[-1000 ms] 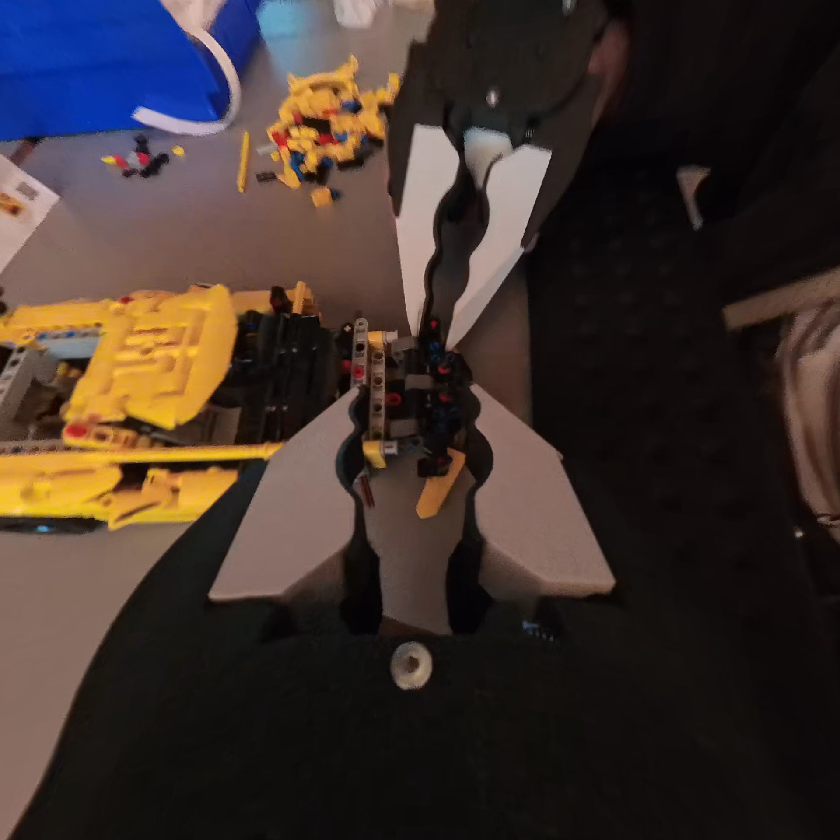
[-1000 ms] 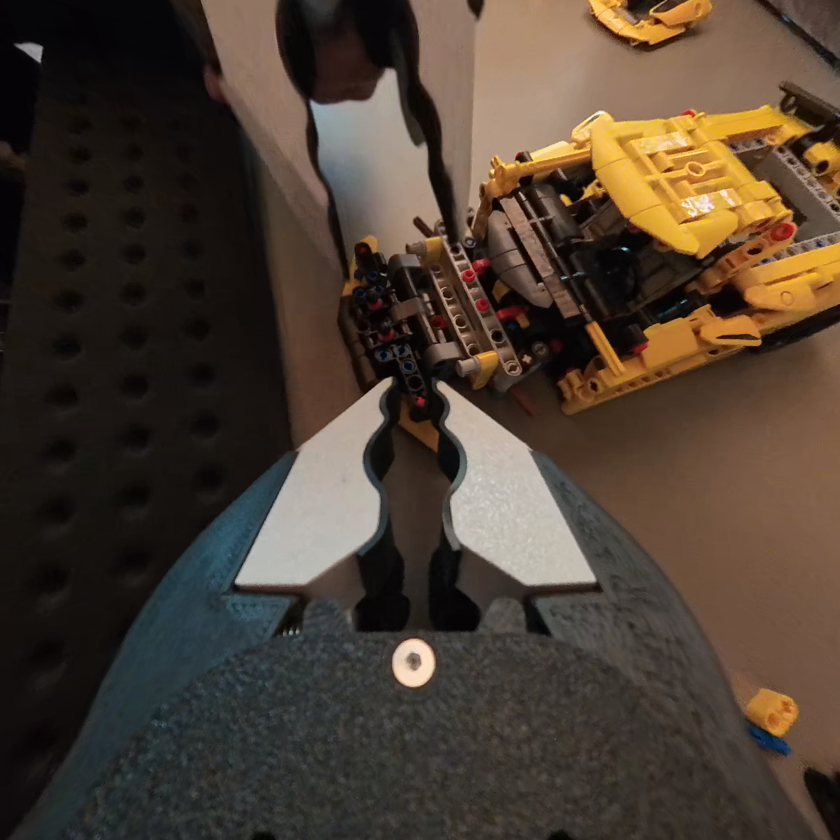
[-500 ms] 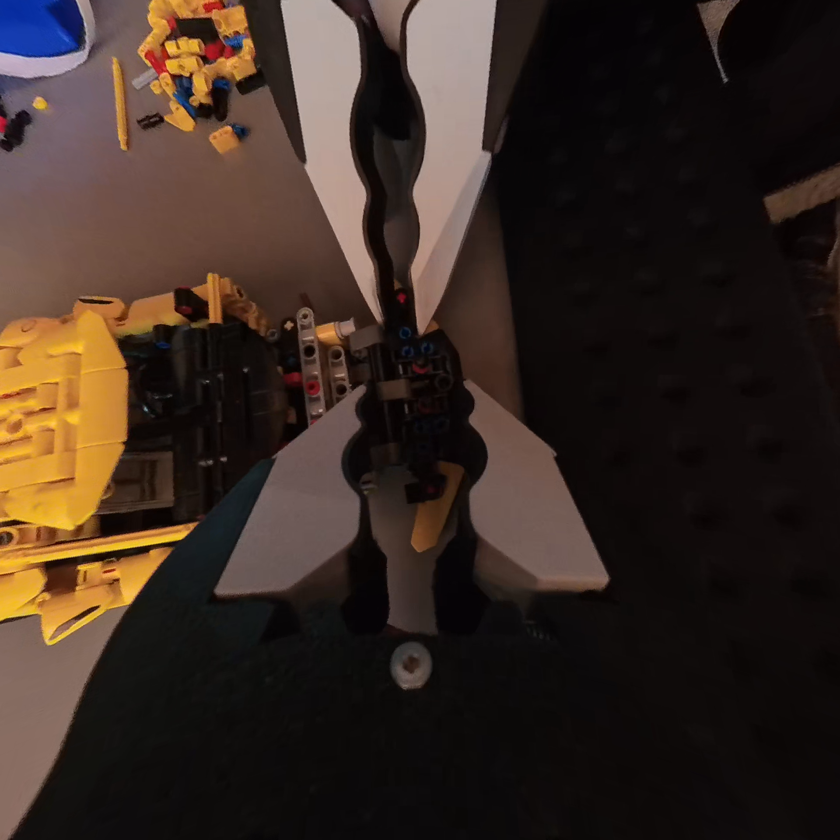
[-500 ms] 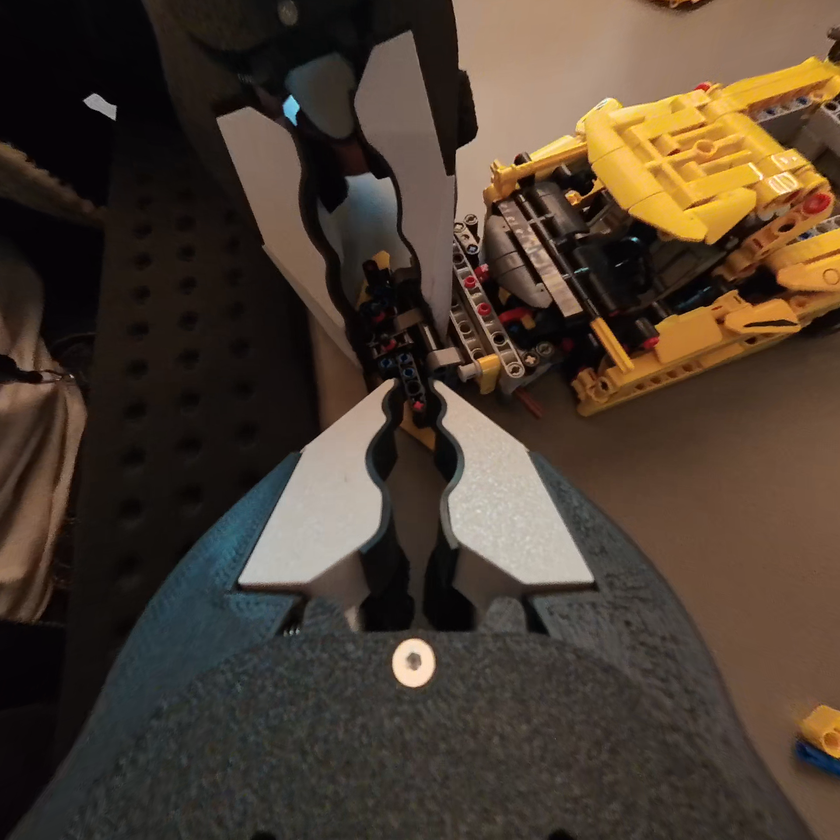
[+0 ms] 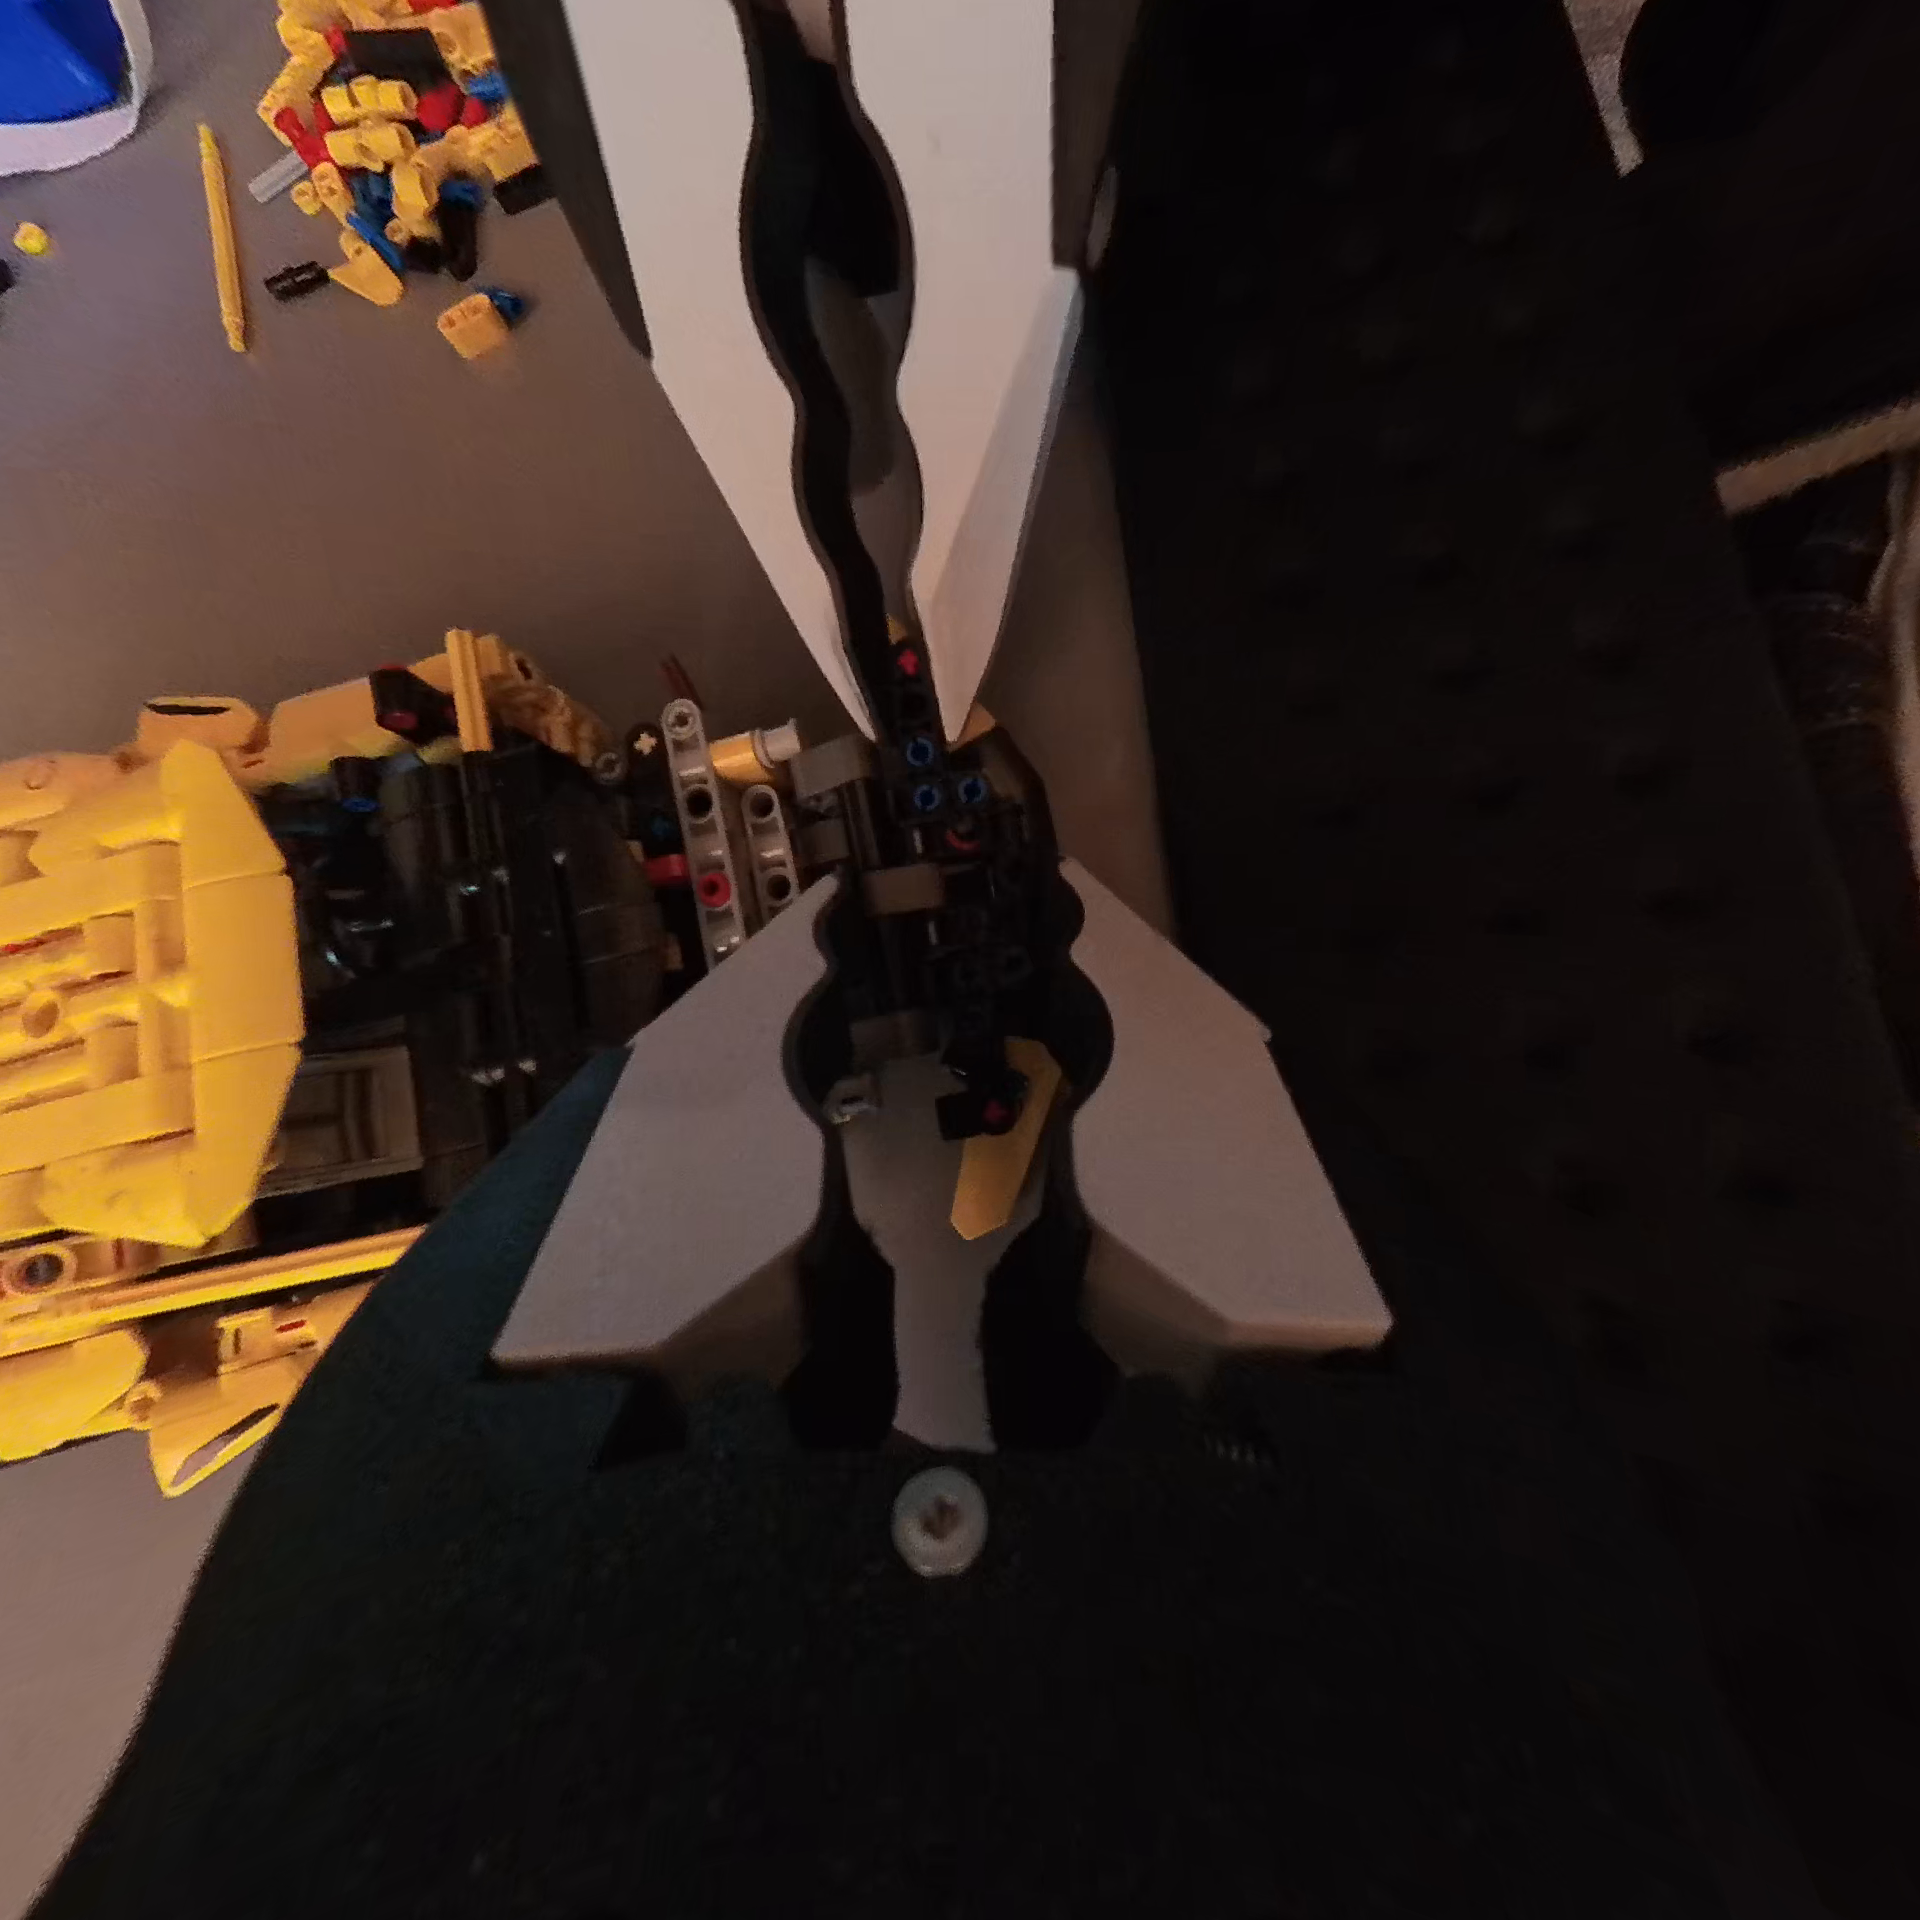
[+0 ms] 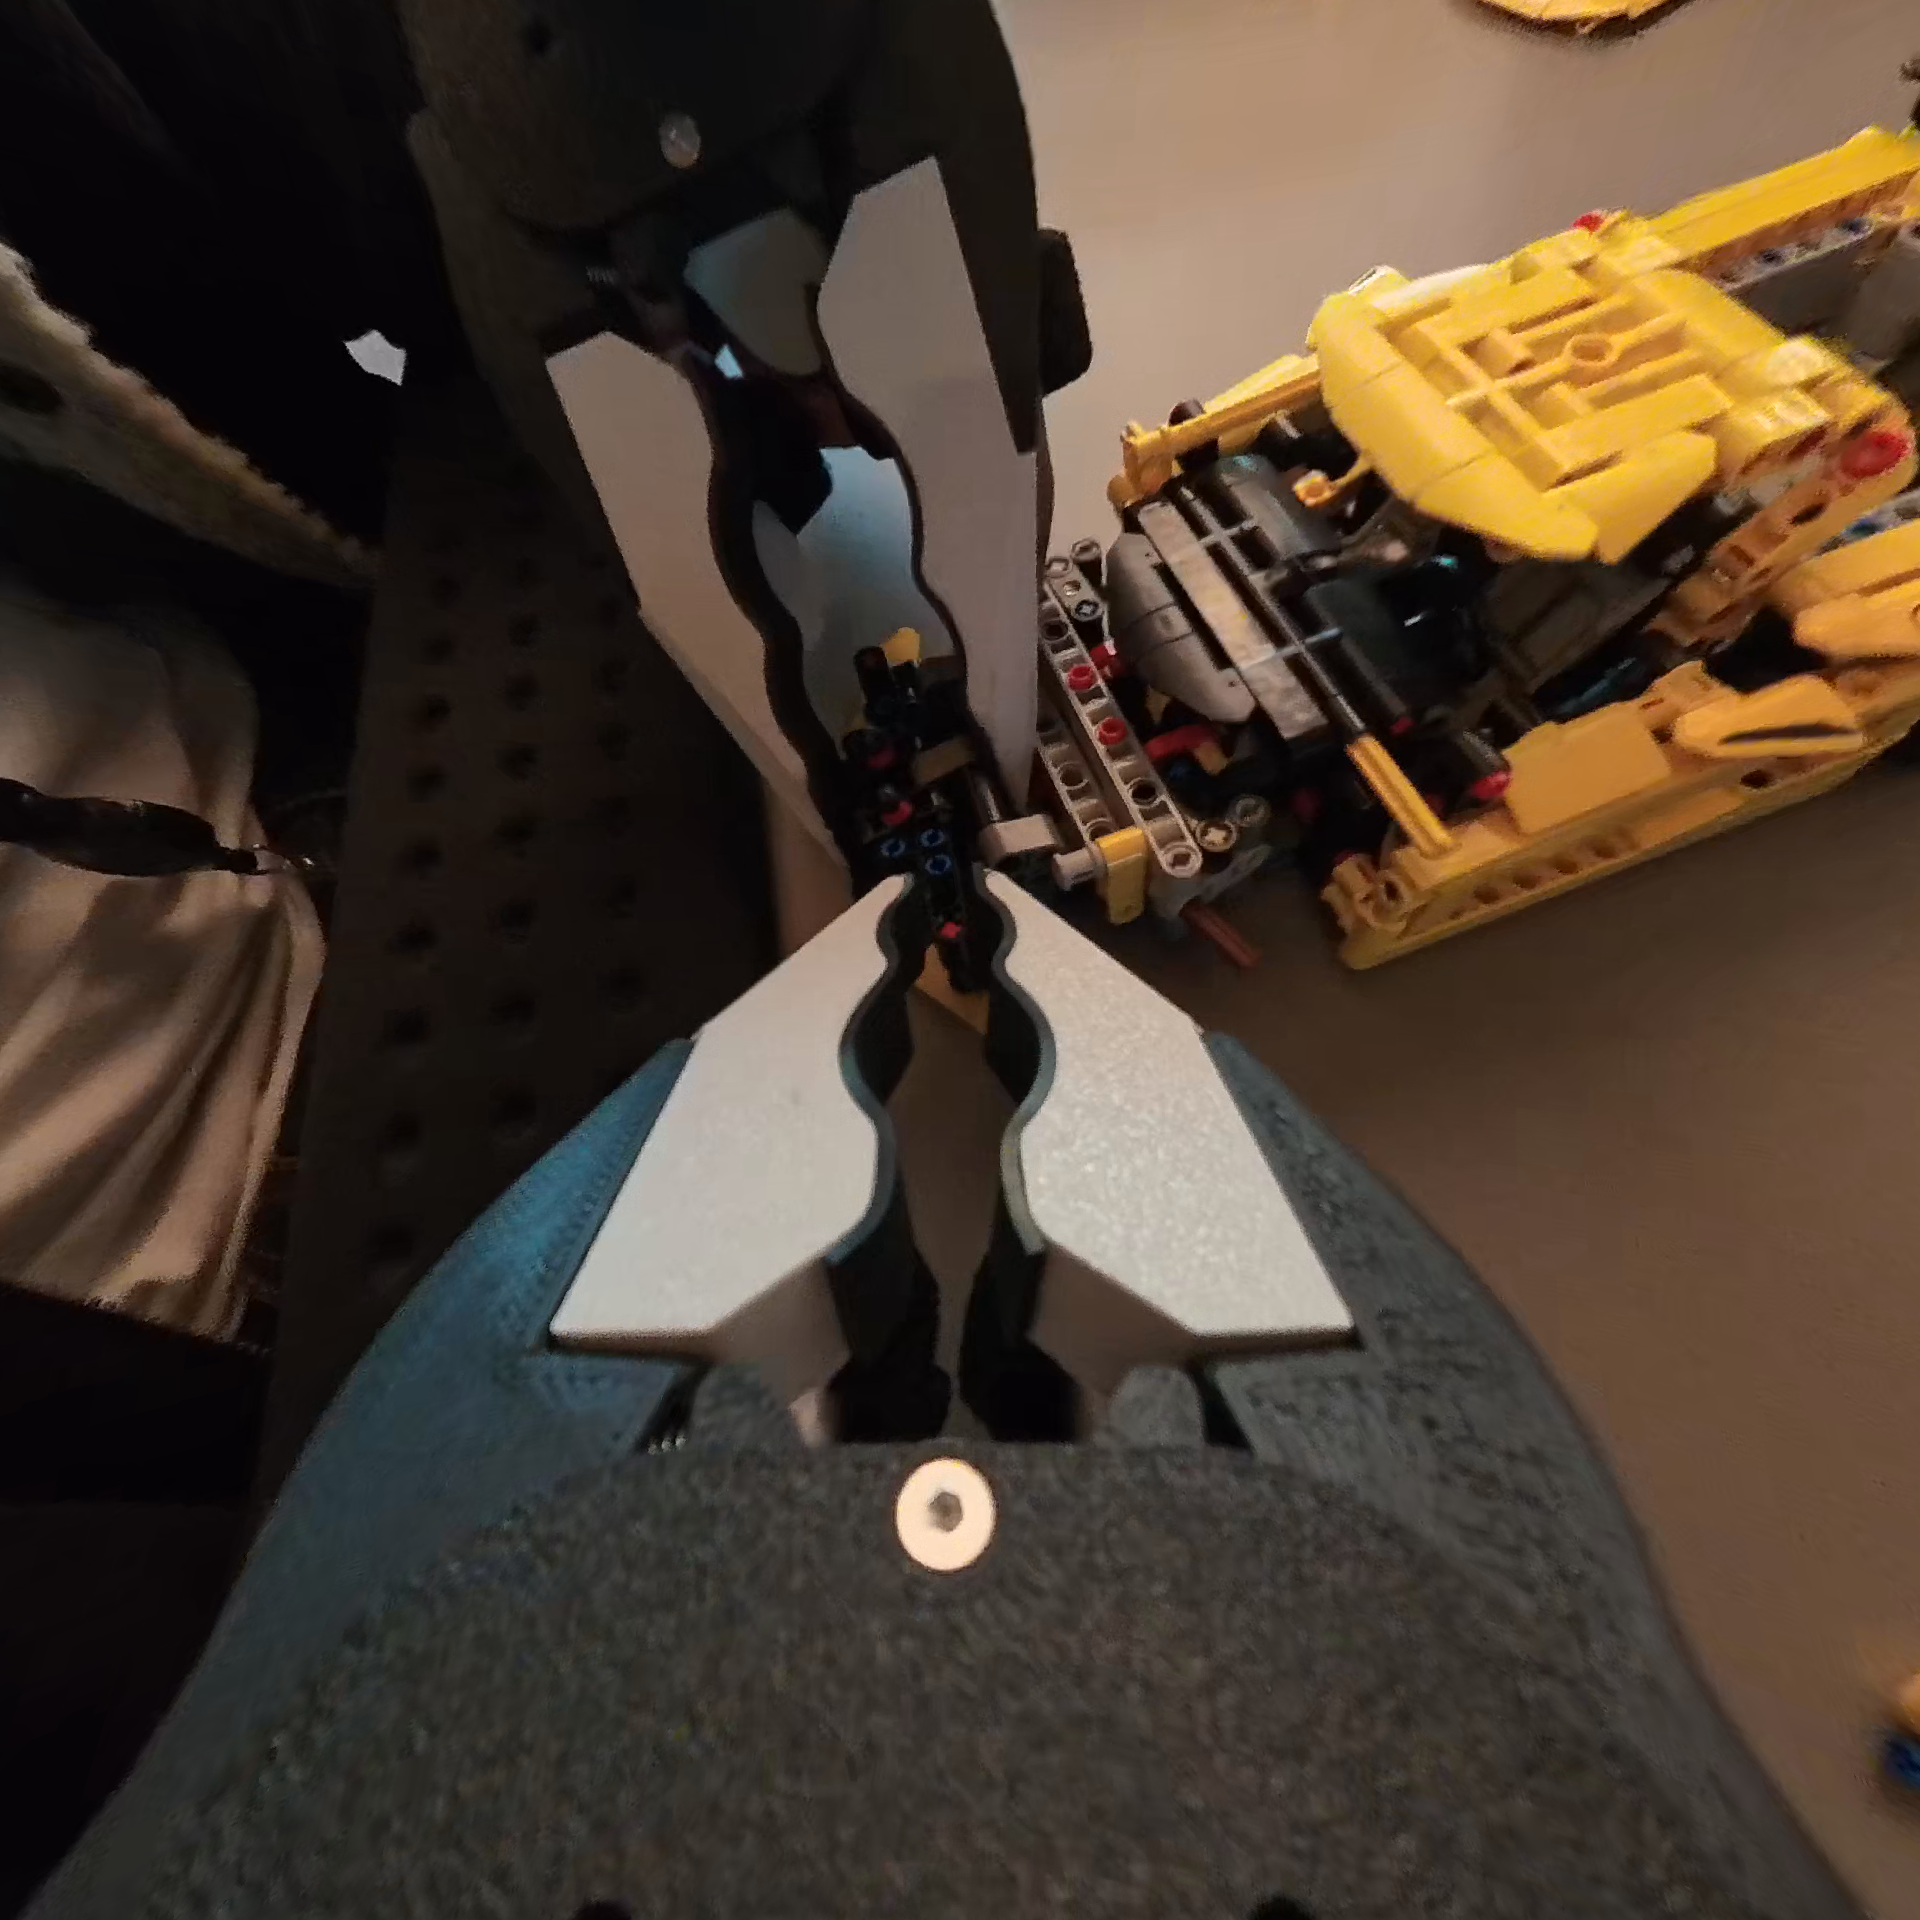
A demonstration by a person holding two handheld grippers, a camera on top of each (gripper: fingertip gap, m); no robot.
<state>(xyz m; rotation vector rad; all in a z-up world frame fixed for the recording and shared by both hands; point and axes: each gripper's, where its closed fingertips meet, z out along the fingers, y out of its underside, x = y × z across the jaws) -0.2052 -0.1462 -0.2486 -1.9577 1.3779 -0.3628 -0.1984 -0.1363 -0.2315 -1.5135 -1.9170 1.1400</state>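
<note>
A black brick sub-assembly with blue and red pins and a yellow tab sits at the end of a yellow brick vehicle, beside grey holed beams. My left gripper is shut on its wide part. My right gripper is shut on its narrow end from the opposite side. In the left wrist view the right gripper comes down from the top. In the right wrist view the left gripper comes down from the top, with the vehicle to the right on the grey table.
A pile of loose yellow, red and blue bricks, a yellow rod and a blue container lie at the far left. A dark perforated surface runs along the table's edge. A loose brick lies at the right.
Both grippers kept their hold on the black assembly. The left wrist view has shifted so the vehicle and brick pile sit farther left. In the right wrist view the left gripper has tilted back, showing more.
</note>
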